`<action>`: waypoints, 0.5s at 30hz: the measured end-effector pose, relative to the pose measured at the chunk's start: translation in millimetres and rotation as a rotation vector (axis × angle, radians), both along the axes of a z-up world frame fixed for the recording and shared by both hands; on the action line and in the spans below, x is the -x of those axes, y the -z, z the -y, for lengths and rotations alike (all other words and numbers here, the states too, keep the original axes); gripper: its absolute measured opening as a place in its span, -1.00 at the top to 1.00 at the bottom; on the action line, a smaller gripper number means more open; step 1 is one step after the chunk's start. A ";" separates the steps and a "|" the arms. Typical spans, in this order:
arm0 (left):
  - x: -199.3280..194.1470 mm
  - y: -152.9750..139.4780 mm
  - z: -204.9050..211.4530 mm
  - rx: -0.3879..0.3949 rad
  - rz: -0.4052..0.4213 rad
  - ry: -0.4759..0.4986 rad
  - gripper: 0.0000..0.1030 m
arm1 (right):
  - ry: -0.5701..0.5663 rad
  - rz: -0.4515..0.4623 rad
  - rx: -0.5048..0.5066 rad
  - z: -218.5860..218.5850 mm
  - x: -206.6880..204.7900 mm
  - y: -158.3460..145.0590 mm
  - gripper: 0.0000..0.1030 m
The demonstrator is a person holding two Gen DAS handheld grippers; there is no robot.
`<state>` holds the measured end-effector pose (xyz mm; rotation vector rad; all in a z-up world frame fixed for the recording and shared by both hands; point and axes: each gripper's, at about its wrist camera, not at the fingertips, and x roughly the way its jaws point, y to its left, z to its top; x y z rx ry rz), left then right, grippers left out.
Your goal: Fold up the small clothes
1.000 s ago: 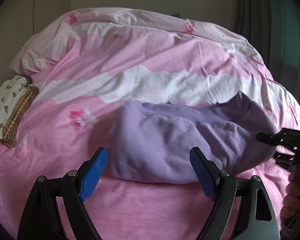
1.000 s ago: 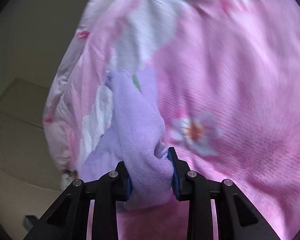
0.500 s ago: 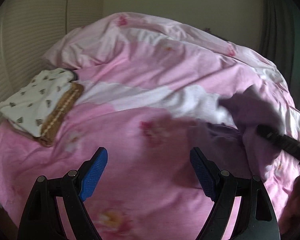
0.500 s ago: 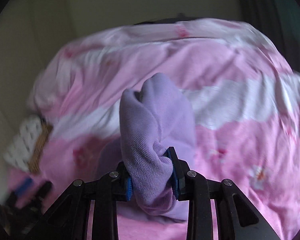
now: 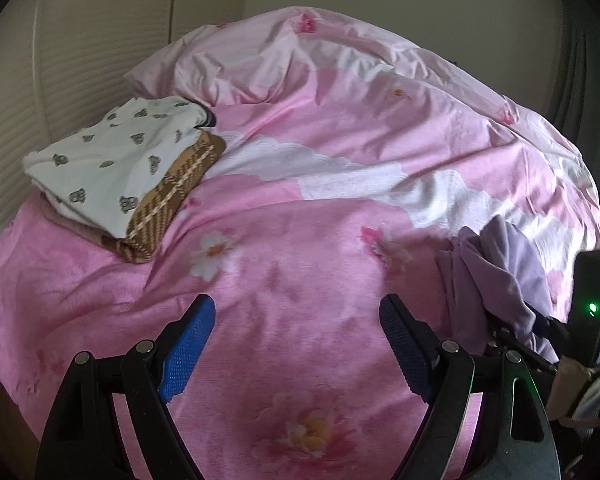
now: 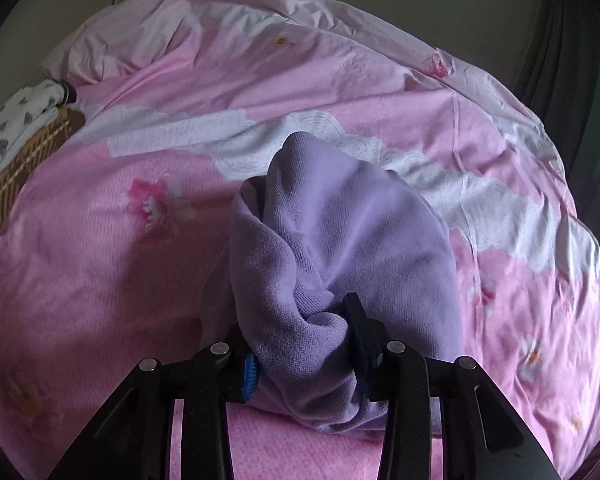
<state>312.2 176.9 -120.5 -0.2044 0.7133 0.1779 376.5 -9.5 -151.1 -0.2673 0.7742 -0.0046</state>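
Two wrist fisheyes, angled down close over one pink duvet point(image 5: 300, 208), both sharing its folded stack point(image 5: 116, 176).

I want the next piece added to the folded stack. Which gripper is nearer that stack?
Left. The left gripper hangs empty just short of the folded stack; the right gripper, jaws opening around the purple garment, is farther away.
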 end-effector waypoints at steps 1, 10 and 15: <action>1.1 -0.5 -2.9 0.003 0.002 -0.005 -0.64 | 0.004 0.003 0.010 0.4 3.1 -2.1 0.18; 11.3 -13.8 -7.3 0.011 0.031 -0.007 -0.64 | -0.078 0.024 -0.068 -1.5 29.2 -30.0 -0.21; 17.1 -23.0 3.4 0.024 0.048 0.018 -0.64 | -0.127 0.058 -0.294 31.7 51.5 -57.2 -0.21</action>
